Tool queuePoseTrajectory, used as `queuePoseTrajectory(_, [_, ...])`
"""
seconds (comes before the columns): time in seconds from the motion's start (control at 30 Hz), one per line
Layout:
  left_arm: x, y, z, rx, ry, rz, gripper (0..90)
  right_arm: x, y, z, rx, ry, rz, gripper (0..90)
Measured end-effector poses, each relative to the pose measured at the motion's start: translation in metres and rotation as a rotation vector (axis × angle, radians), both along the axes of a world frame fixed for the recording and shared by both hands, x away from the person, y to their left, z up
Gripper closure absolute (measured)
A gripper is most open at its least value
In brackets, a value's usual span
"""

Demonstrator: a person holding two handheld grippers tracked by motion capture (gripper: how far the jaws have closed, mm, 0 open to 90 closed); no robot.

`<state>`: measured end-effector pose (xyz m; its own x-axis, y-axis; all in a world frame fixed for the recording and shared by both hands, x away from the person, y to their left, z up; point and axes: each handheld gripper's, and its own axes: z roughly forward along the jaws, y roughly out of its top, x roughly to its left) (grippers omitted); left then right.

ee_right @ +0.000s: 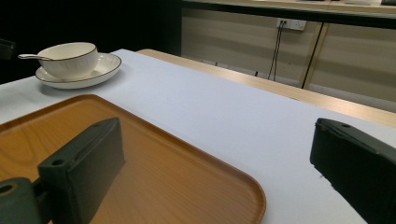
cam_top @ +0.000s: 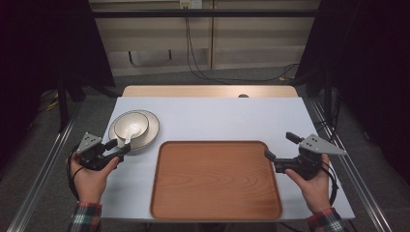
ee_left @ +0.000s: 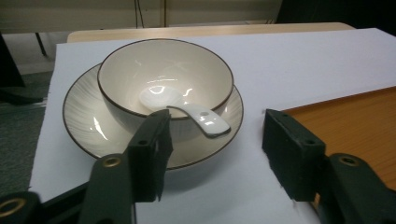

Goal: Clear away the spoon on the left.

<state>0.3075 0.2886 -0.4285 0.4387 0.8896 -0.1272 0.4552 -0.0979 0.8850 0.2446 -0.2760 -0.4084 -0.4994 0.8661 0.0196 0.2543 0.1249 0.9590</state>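
On the far-left part of the white surface (cam_top: 217,116) stands a plate (ee_left: 84,126) carrying a cream bowl (ee_left: 163,70); a white spoon (ee_left: 187,107) lies in the bowl, its handle resting over the near rim and pointing toward me. I hold the left gripper (ee_left: 212,149) just in front of this stack; its jaws stand partly open, one pad in front of the bowl wall and plate rim, the other over bare surface beside the plate; the spoon handle end lies in line with the gap between them (I cannot tell whether the near pad touches the plate); nothing is clamped. At the middle of the surface lies a wooden tray (cam_top: 217,181), well apart from the bowl but near the plate's edge. I hold the right gripper (cam_top: 276,145) at the tray's right edge; its jaws stand wide apart, gripping nothing, one over the tray corner, the other over the white surface.
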Motion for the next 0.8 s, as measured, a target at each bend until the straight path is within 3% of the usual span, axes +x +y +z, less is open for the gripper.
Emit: queuePoseTrajectory(0.8, [0.014,-0.004,-0.013,0.0,0.023,0.013,66.6,-0.004,-0.003,-0.001,-0.018,0.004,0.002,2.6])
